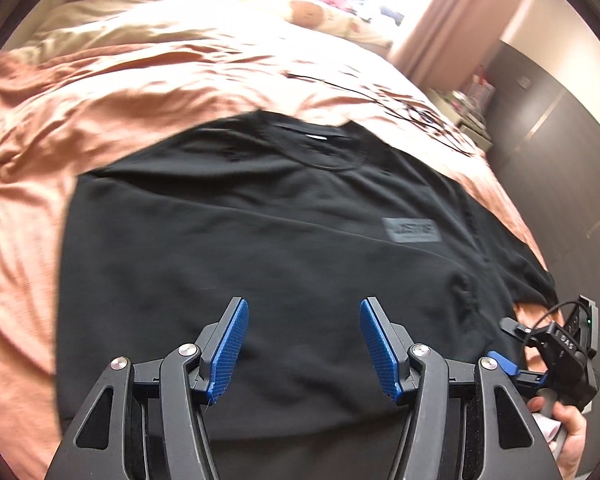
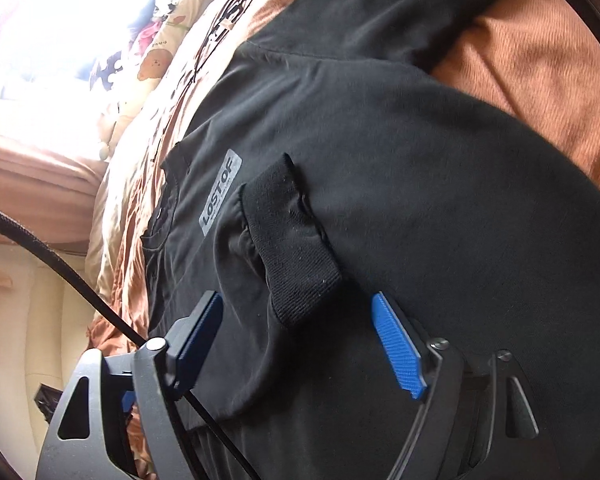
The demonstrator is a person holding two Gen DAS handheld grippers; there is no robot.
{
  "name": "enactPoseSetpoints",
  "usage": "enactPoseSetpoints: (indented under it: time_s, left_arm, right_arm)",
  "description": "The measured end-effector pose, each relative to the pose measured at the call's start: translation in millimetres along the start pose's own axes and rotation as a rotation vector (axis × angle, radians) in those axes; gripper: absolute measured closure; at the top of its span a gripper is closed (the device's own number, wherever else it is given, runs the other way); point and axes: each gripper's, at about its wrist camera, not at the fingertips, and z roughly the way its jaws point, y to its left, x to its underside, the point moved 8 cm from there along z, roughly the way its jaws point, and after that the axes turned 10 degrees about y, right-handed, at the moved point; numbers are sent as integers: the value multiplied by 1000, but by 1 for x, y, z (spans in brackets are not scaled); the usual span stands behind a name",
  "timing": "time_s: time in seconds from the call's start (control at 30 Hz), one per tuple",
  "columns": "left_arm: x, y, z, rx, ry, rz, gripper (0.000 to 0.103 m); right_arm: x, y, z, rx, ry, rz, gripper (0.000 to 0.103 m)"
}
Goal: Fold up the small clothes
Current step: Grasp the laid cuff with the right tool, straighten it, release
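The black sweatshirt [image 1: 260,240] lies flat on the bed [image 1: 100,92] for folding. My right fingers [image 2: 396,344] are spread around its cuff [image 2: 292,248]; my left fingers [image 1: 228,344] are spread, holding nothing.

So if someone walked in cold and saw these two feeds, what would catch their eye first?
The black sweatshirt spread across the orange bedcover fills both views, its grey chest label standing out. In the right view a ribbed cuff lies folded over the chest, just ahead of the right tongs, which stand open. The left tongs are open too, over plain black cloth.
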Motion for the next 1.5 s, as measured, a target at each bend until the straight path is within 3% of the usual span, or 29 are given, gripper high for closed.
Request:
enactPoseSetpoints:
  time_s: [0.1,0.27,0.4,0.5,0.63,0.67,0.8,0.9,1.07,1.17,1.27,1.33,1.43,1.5]
  left_arm:
    - [3,35,-12,-36,-11,-36,43]
    - [5,96,-28,-102,-29,-122,43]
    - [4,140,-34,-151,-43,-187,43]
    - [3,164,-29,-169,-37,-220,43]
    - [3,183,-14,-187,-10,-234,43]
    - [3,186,-9,-186,-2,-239,43]
    - [6,192,8,-192,23,-244,45]
    - [10,194,23,-193,61,-250,67]
    - [10,192,25,-226,51,-236,76]
    - [11,193,25,-242,54,-234,77]
    - [11,194,26,-245,53,-241,77]
    - [11,193,26,-249,54,-240,77]
    - [13,190,25,-254,72,-238,76]
    - [17,188,22,-240,86,-242,76]
  right_arm:
    - [-6,-6,5,-34,5,42,49]
    - [-16,-9,13,-107,-9,67,49]
    - [-20,-8,22,-109,-21,46,53]
    - [-21,-8,29,-104,-24,31,67]
    - [-26,-5,38,-108,-26,3,95]
    - [-27,-3,37,-114,-33,-3,97]
    - [-28,10,30,-115,-66,-66,99]
    - [-29,22,20,-141,-106,-107,100]
    - [-29,42,-5,-198,-214,-184,100]
    - [-31,35,-1,-134,-235,-191,100]
    - [-35,7,24,-3,-168,-110,99]
    - [-34,-8,35,18,-122,-40,99]
    - [-35,-9,35,-6,-116,-17,93]
    - [-35,-3,32,-17,-121,-31,76]
